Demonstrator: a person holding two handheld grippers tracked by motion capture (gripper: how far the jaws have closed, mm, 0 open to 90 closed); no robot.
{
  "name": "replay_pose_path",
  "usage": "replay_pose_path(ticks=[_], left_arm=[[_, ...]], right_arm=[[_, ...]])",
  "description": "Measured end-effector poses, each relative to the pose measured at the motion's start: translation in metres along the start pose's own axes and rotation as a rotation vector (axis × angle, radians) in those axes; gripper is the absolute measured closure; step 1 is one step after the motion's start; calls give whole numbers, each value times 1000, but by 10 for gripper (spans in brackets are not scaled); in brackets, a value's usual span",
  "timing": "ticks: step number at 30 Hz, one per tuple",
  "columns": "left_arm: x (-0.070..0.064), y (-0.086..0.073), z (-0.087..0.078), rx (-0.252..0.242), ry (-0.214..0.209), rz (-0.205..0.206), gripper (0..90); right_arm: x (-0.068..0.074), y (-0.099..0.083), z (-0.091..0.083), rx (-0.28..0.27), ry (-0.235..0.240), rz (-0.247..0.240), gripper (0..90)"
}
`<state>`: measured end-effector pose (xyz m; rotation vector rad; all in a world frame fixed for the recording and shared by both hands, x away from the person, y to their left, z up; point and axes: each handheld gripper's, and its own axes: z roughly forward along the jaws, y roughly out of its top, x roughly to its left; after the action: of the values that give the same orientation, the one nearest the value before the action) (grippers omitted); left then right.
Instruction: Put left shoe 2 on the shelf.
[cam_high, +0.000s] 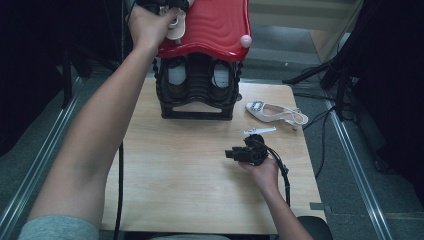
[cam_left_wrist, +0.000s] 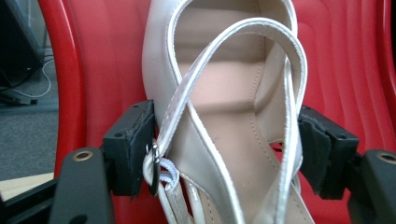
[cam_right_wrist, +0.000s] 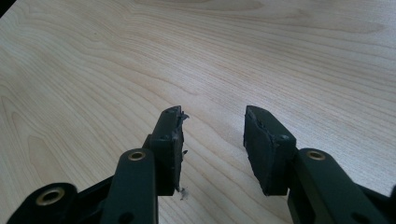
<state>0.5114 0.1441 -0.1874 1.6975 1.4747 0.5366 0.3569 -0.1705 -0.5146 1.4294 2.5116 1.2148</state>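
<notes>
Sandal (cam_left_wrist: 219, 116) between left jaws

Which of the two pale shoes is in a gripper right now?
The shoe on the red shelf, top left: the left gripper has its jaws closed on that shoe. The other shoe lies loose on the table.

bare table (cam_high: 175, 175) foreground, rack (cam_high: 197, 92) blocking rear

Cream slingback shoe (cam_left_wrist: 219, 116) (strap looped) on red shelf (cam_left_wrist: 355, 70).
</notes>
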Motion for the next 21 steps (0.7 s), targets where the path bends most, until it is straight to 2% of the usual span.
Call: replay_pose_path(ticks=[4, 9, 12, 13, 15, 19, 21], left_arm=[[-3, -1, 0, 9, -2, 26, 236], [0, 1, -5, 3, -56, -6, 161], [1, 3, -11, 14, -52, 8, 138], [2, 4, -12, 21, -64, 6, 139], [3, 5, -15, 15, -57, -3, 137], [5, 7, -21, 15, -74, 19, 154], [6, 9, -25, 14, -85, 15, 159]], right_arm=[[0, 0, 0, -2, -2, -1, 583], [0, 0, -1, -4, -4, 0, 579], [-2, 0, -2, -5, -5, 0, 578], [-2, 0, -2, -5, -4, 0, 578], [-2, 1, -2, -5, -5, 2, 577], [-2, 1, -3, -8, -7, 3, 577], [-2, 1, -3, -9, -8, 6, 576]])
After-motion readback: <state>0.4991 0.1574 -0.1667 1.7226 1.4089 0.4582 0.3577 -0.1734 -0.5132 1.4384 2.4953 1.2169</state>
